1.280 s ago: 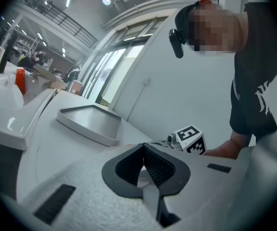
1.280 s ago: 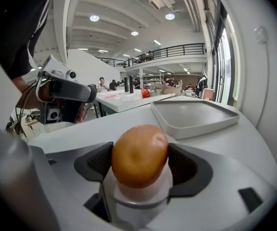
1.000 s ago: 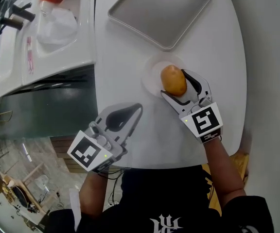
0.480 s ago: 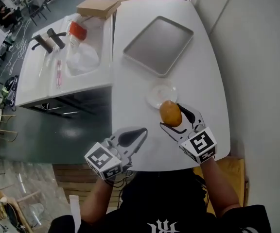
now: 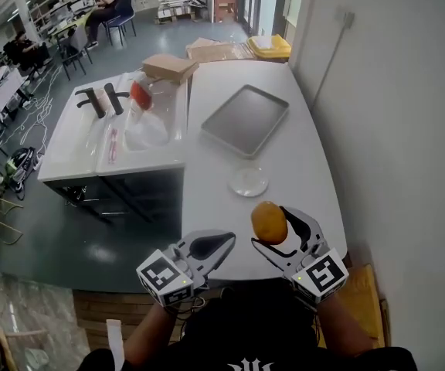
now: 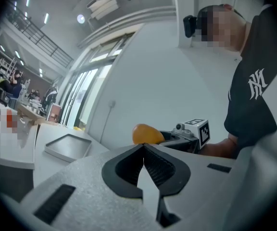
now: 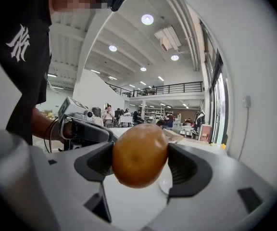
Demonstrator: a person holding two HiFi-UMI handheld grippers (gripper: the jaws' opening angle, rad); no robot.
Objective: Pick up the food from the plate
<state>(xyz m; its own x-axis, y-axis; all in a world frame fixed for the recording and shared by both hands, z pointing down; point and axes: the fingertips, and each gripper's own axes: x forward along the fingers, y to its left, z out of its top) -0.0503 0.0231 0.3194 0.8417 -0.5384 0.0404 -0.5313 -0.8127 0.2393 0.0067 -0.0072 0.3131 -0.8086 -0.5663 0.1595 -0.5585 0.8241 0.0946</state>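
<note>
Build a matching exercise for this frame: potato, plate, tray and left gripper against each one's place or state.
Things:
1. potato
2. plate
3. tray
4. left gripper

Places or states:
A. round, bare, on the table
B. jaws shut, nothing between them
C. clamped in the right gripper, off the table
D. rectangular, grey, beyond the plate

Pairs: 1-C, 2-A, 3-D, 4-B

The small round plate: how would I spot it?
Find the long white table beside the wall. On it, just nearer the person than the grey rectangular metal tray, lies the small clear round plate. It is the only round thing there.
</note>
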